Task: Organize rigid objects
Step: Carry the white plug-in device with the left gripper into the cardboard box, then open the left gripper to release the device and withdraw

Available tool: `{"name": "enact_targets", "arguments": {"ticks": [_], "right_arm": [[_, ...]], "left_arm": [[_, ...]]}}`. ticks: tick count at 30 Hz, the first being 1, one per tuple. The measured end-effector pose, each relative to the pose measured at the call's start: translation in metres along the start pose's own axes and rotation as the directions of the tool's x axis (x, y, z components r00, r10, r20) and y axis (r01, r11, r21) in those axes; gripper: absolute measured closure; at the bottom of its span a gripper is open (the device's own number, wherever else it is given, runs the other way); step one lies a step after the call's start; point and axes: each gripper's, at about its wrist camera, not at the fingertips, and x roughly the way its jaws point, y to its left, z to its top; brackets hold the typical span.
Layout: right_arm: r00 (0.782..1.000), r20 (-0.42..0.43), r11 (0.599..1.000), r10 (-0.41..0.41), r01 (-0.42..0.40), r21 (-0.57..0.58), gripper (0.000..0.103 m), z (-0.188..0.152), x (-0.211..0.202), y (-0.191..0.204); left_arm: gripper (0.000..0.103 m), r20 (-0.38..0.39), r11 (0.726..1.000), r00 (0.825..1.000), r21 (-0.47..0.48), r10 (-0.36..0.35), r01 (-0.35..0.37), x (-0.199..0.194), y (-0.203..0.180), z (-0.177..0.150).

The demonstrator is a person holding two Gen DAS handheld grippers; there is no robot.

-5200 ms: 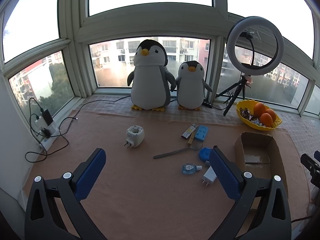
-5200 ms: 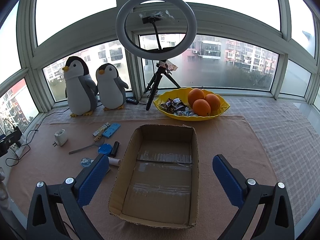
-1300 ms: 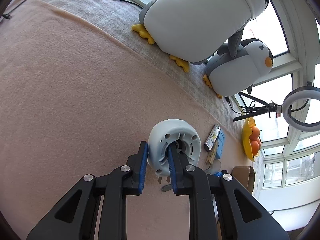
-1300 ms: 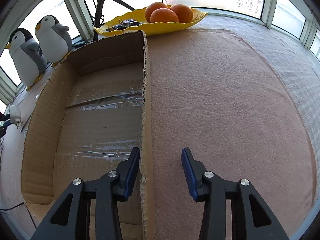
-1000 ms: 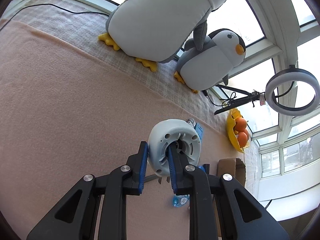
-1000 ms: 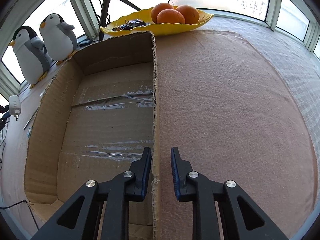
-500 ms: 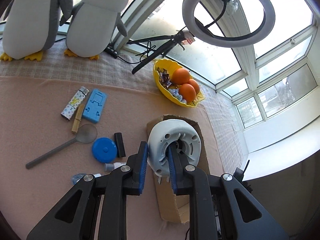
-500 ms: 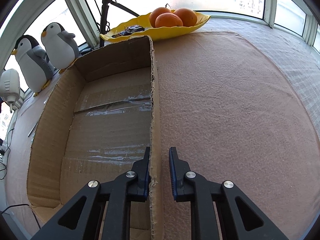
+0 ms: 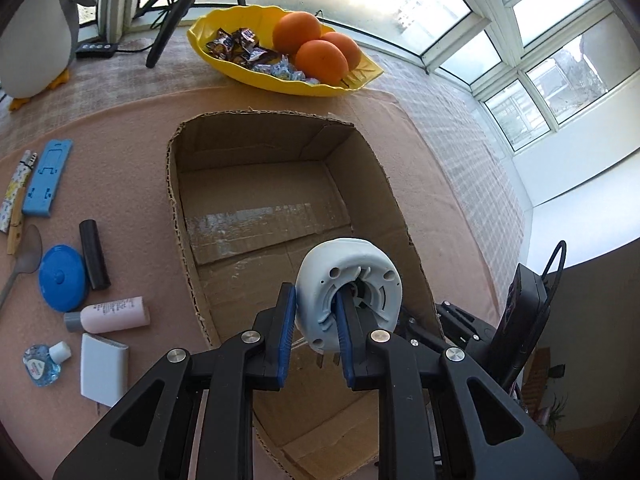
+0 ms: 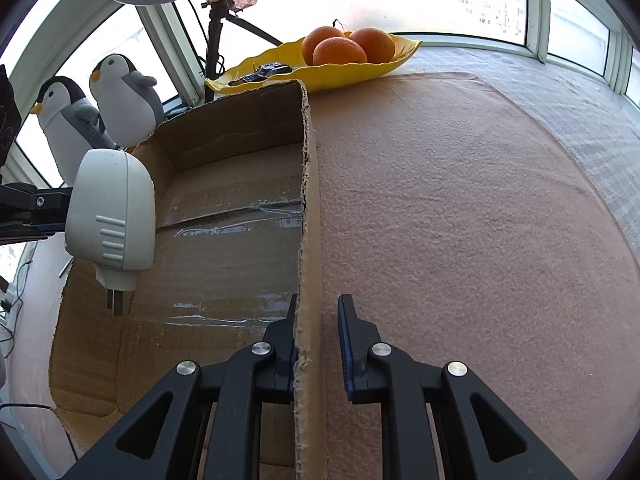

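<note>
The left gripper (image 9: 314, 330) is clamped on the rim of a rounded white plastic plug-in device (image 9: 347, 294), one finger outside and one inside its hollow, holding it above the near part of the open cardboard box (image 9: 384, 184), prongs pointing down. The right gripper (image 10: 318, 344) straddles the box's rough right wall, its jaws slightly apart; whether they pinch it cannot be told.
</note>
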Motion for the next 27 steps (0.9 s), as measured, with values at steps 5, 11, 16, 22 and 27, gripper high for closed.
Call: {"name": "enact_targets", "arguments": {"ticks": [5, 11, 16, 22, 27], "right_arm": [[1.000, 0.005, 1.000, 0.010, -0.010, 0.009, 0.088, -0.002, -0.001, -0.001], [1.000, 0.003, 1.000, 0.011, -0.011, 0.002, 0.088, -0.001, 0.000, -0.001], [1.000, -0.001, 1.000, 0.012, -0.012, 0.002, 0.088, -0.001, 0.002, 0.000], [1.000, 0.000, 1.000, 0.011, -0.011, 0.002, 0.088, -0.001, 0.003, 0.001], [1.000, 0.001, 1.000, 0.014, -0.014, 0.005, 0.088, 0.000, 0.003, 0.001]], "left_arm": [[0.085, -0.006, 0.997, 0.998, 0.049, 0.058, -0.058, 0.010, -0.018, -0.005], [0.081, -0.016, 0.992, 0.997, 0.096, 0.082, -0.080, 0.015, -0.033, -0.005], [0.051, 0.043, 0.984, 0.993, 0.132, 0.111, -0.116, -0.001, -0.039, -0.004], [0.051, 0.097, 0.978, 0.987, 0.157, 0.125, -0.139, -0.028, -0.036, -0.012], [0.051, 0.143, 0.968, 0.974, 0.156, 0.177, -0.199, -0.060, -0.012, -0.026]]}}
